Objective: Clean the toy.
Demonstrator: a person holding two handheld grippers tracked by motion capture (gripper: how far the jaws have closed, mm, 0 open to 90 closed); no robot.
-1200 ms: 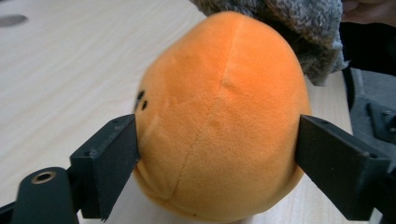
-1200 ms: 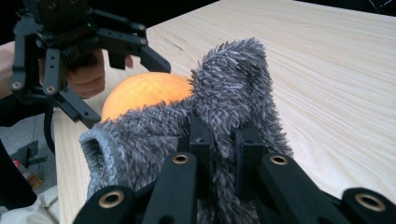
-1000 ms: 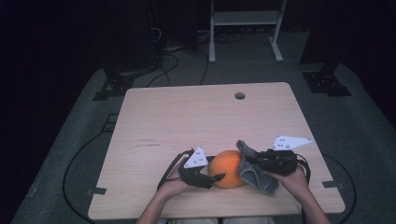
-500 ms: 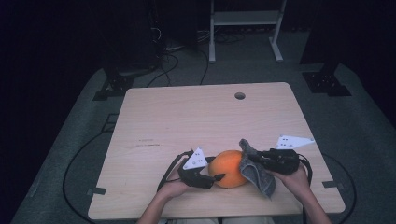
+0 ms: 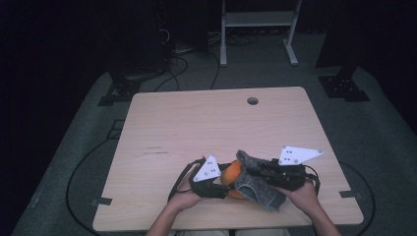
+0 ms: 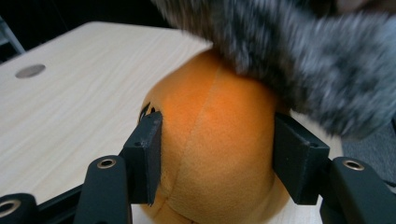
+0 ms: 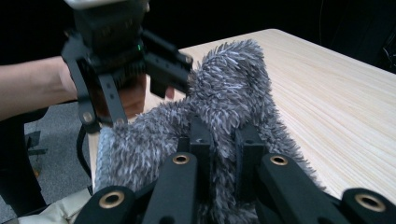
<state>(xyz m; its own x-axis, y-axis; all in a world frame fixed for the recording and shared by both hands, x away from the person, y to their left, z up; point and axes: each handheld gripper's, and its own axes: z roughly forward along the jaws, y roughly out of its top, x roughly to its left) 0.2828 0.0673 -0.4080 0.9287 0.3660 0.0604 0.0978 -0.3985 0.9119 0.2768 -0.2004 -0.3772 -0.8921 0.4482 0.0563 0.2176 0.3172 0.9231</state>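
An orange plush ball (image 5: 231, 173) rests near the table's front edge. My left gripper (image 5: 224, 183) is shut on it. Its jaws have just been closing, and both pads press into the plush (image 6: 219, 116) in the left gripper view. A grey fuzzy cloth (image 5: 256, 189) lies over the ball's right side and top. My right gripper (image 5: 255, 173), coming from the right, is shut on it. In the right gripper view the cloth (image 7: 224, 88) bunches up around the closed jaws of the right gripper (image 7: 224, 140). In the left gripper view the cloth (image 6: 289, 51) hangs blurred above the ball.
The light wooden table (image 5: 206, 128) has a round cable hole (image 5: 253, 101) at the back middle. Dark floor with cables surrounds it, and a white stand (image 5: 258, 29) is behind. The person's hands come in over the front edge.
The right gripper has drawn the grey cloth leftwards over the ball, which now shows much less orange. The left gripper has stayed in place on the ball.
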